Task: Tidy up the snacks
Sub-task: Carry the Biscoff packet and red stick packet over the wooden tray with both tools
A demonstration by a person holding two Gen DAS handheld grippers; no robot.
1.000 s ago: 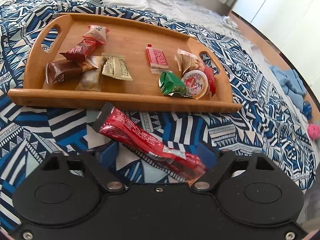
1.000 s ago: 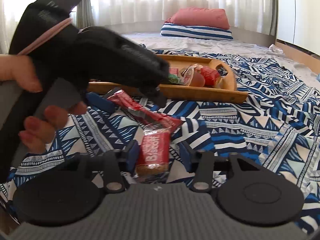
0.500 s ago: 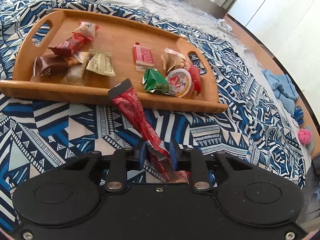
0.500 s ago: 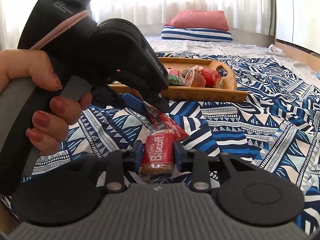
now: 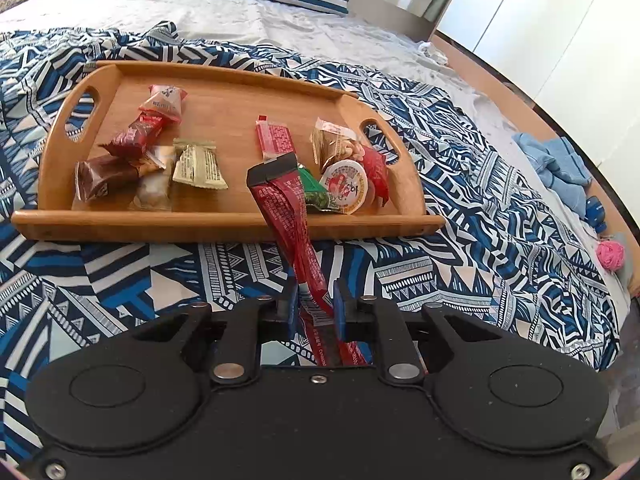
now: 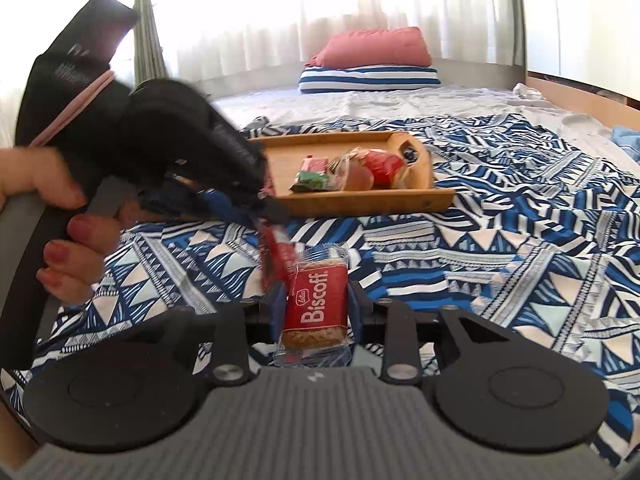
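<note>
Red snack bar (image 5: 294,236): centre of the left wrist view, standing up out of the left gripper (image 5: 314,306), its dark top end reaching in front of the tray's near wall.
Left gripper fingers: blue pads (image 5: 292,308) drawn close together, clamped on the bar's lower part.
Biscoff packet (image 6: 316,304): lower centre of the right wrist view, label facing the camera.
Right gripper (image 6: 316,312): fingers narrowed onto the packet's two sides, holding it.
Wooden tray (image 5: 224,224): upper middle of the left view, on the patterned blue-and-white blanket (image 5: 480,240).
Only in the left view: the tray's left group of wrapped snacks, among them a brown bar (image 5: 106,178) and a beige packet (image 5: 198,166).
Only in the right view: the person's left hand (image 6: 60,236) with red nails around the black left gripper, at left of frame.
Hidden or unclear: in the right view the blurred left gripper covers the tray's left half; the bar there is a red smear. The bar's bottom end is cut off behind the left gripper's body.
Background: red pillow (image 6: 376,48) on a striped one, upper centre.
</note>
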